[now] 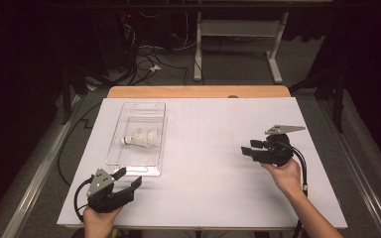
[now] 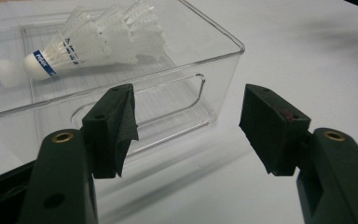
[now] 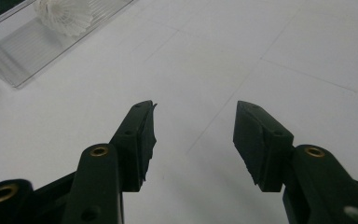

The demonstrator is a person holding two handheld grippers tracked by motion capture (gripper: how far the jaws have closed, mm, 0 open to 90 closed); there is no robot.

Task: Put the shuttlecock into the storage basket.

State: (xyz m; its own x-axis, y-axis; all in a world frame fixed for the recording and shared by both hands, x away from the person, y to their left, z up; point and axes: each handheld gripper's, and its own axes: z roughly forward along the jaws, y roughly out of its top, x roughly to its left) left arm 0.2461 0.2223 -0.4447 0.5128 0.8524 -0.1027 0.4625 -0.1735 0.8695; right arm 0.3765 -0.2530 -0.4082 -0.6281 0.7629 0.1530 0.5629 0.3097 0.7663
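A clear plastic tray (image 1: 129, 161) lies on the left half of the white table, with white shuttlecocks (image 1: 141, 137) stacked inside it. Seen from the left gripper view, the shuttlecocks (image 2: 100, 39) rest on their side in the tray (image 2: 214, 56), cork ends to the left. My left gripper (image 1: 127, 177) is open just in front of the tray's near end, nothing between its jaws. Over the bare right half of the table my right gripper (image 1: 248, 147) is open and empty, jaws pointing left. In the right gripper view the tray (image 3: 23, 56) and a shuttlecock (image 3: 65, 16) lie far off at upper left.
The white table surface (image 1: 203, 148) lies between the tray and the right gripper. Beyond the table's wooden far edge (image 1: 198, 91) are a desk frame (image 1: 235, 44) and cables on the floor. Cables trail from both grippers.
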